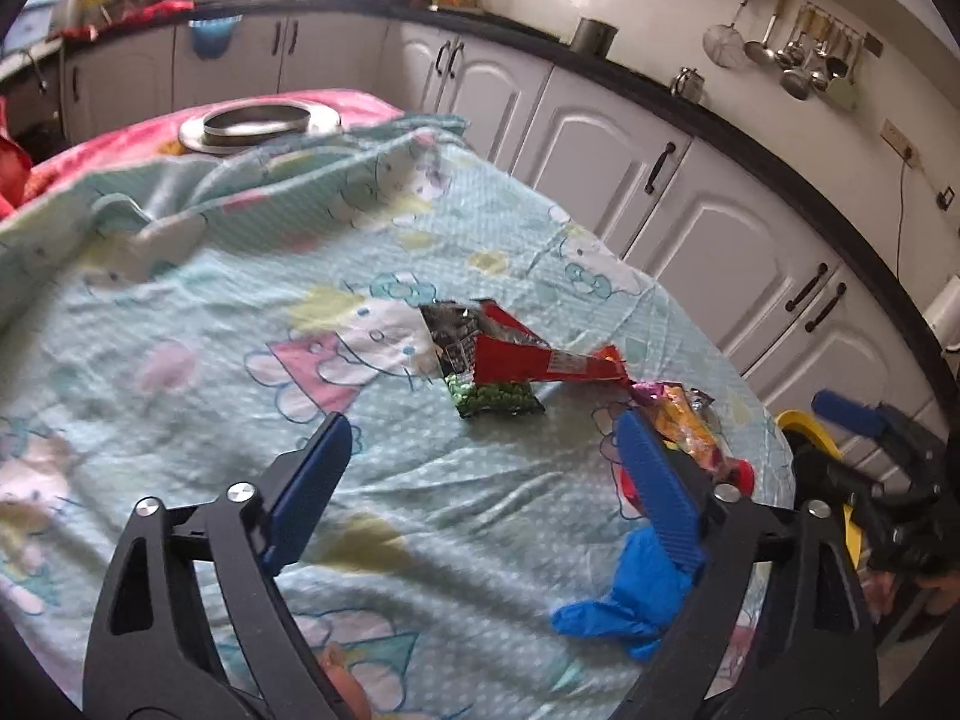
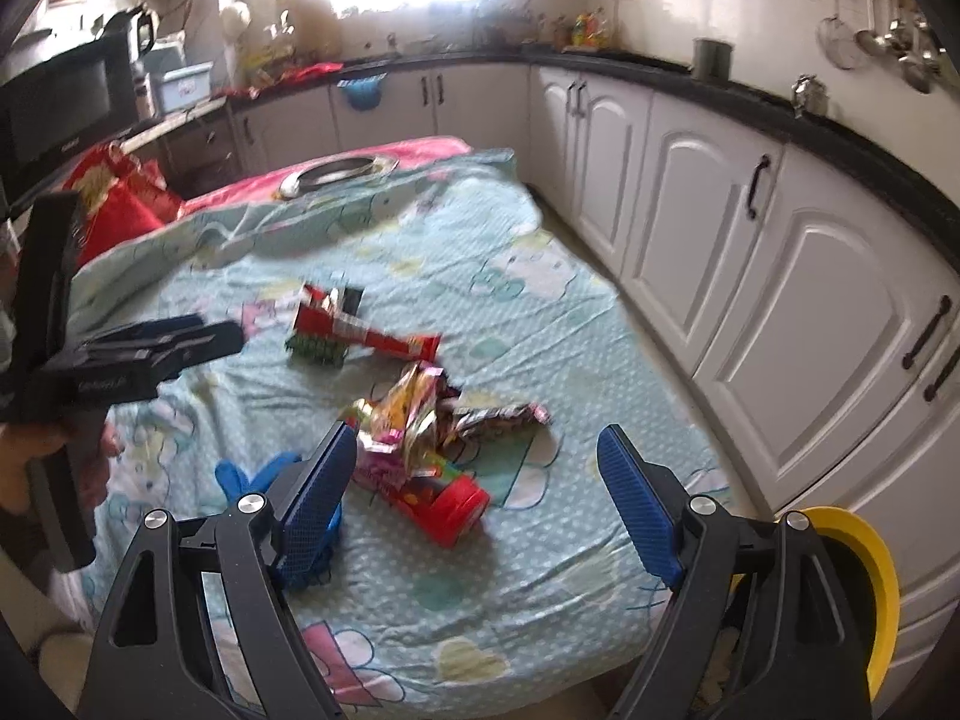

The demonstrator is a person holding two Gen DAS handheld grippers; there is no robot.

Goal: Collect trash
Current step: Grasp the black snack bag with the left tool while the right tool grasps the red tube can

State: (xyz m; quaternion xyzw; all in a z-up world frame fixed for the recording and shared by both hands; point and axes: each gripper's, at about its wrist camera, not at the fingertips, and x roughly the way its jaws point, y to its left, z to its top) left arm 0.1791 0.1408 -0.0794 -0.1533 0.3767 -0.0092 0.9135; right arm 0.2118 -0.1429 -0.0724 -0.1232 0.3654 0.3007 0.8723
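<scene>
pale green cotton, printed with cartoon cats and bows, covers the table and all the trash lies on it. a red snack wrapper lies torn open with its silver lining showing, its near edge overlapping a small green packet printed with peas. closer to the table's near right corner there is a crumpled heap of yellow and pink foil wrappers, and touching that heap a red tube with a red cap lies on its side. a blue disposable glove lies flat at the near edge, beside the tube.

the left gripper hangs over the cloth with its blue pads well apart and nothing between them; the pea packet lies just beyond the gap. the right gripper is also spread wide and empty, with the foil heap and the red tube seen between its fingers, untouched. a yellow bin rim shows beside the table, by the white cabinets. at the far end a steel plate rests on pink cloth.
</scene>
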